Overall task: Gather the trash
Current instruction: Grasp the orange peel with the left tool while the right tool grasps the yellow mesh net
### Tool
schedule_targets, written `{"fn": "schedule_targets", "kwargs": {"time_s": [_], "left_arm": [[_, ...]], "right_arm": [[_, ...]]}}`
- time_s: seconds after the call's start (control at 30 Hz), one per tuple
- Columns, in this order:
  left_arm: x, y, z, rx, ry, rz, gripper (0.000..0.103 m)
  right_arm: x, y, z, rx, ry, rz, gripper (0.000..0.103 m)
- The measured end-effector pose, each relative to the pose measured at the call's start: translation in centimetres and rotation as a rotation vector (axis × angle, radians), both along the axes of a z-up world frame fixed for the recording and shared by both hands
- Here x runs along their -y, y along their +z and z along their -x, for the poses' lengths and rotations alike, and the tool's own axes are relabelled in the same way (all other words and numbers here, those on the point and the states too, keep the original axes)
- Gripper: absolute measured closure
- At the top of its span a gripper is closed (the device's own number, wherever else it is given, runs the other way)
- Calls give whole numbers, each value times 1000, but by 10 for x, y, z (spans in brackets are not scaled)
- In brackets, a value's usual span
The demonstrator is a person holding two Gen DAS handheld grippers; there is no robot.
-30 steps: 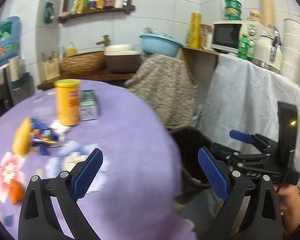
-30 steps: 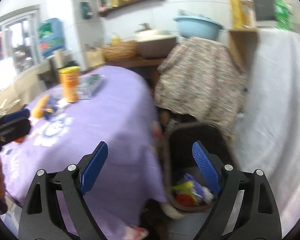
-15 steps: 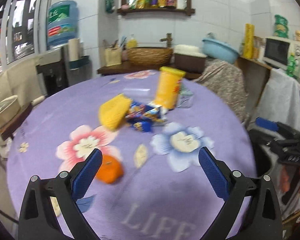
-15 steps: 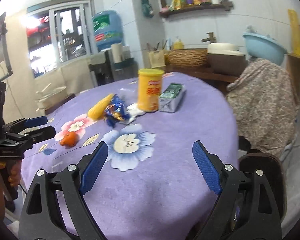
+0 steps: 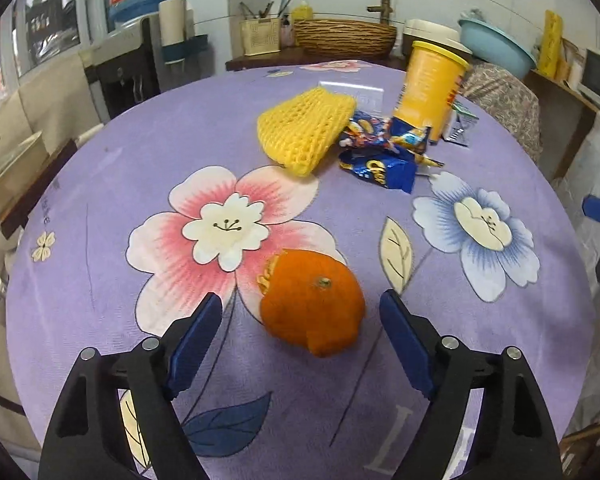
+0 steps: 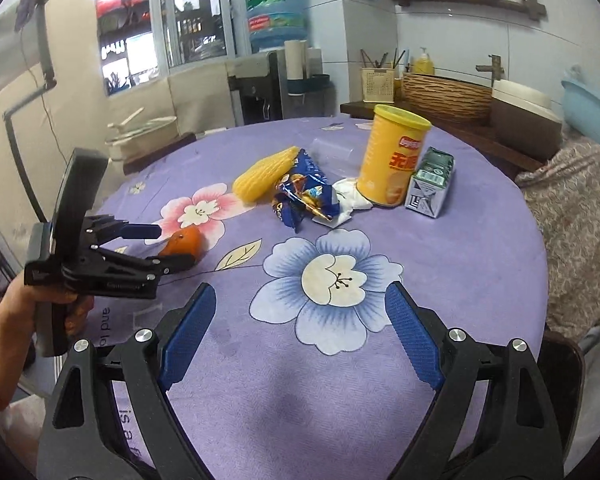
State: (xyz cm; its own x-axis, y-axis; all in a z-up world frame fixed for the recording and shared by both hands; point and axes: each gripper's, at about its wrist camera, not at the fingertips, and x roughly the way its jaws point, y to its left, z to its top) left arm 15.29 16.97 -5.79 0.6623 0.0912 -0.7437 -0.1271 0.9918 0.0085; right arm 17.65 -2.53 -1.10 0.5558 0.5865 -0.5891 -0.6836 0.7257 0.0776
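Note:
An orange peel point(image 5: 312, 304) lies on the purple flowered tablecloth point(image 5: 100, 184), just ahead of and between the open fingers of my left gripper point(image 5: 300, 344). It also shows in the right wrist view point(image 6: 182, 242), partly behind the left gripper point(image 6: 156, 250). Farther back lie a yellow foam fruit net point(image 5: 306, 130), a crumpled blue snack wrapper point(image 5: 380, 152), a yellow chip can point(image 5: 430, 88) and a small green carton point(image 6: 430, 182). My right gripper point(image 6: 300, 340) is open and empty over the blue flower print.
A white crumpled tissue point(image 6: 350, 198) lies by the can. A dark bin rim point(image 6: 568, 364) shows beyond the table's right edge. A covered chair point(image 6: 580, 220) stands at right. A counter with a basket point(image 5: 344, 36) runs behind the table.
Both grippers swung from the bin at the table's right edge back over the table. My left gripper then moved forward and down until the orange peel sits between its open fingers.

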Motion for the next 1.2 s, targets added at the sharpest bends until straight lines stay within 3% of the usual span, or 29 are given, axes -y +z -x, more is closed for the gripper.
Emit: {"fn": "schedule_targets", "kwargs": {"time_s": [0.17,0.4,0.47,0.67,0.83,0.93,1.03,1.2], "left_arm": [[-7,2,1,-12,2,41,31],[-4,3,1,-4,-14,48,72],[-3,5,2,13,-15,56,78],[-3,9,12,48,-14,66,81],[-10,11,24,71,-3,99,81],[-10,13,29,80,-9,102,81],[-9,13,33,86,-19,98,81],[-8,9,33,84,-35,103,81]], "right_arm": [[-11,0,-6,-25,15,8,17],[-34,0,-9,-21,59,61,17],[-41,1,-13,-34,72,60,17],[-83,8,-34,-62,109,63,17],[-135,2,-61,-179,174,38,31],[-161,-7,-77,-218,155,55,38],[-177,-17,-98,-294,103,34,39],[-189,-20,-123,-325,-11,16,39]]}}
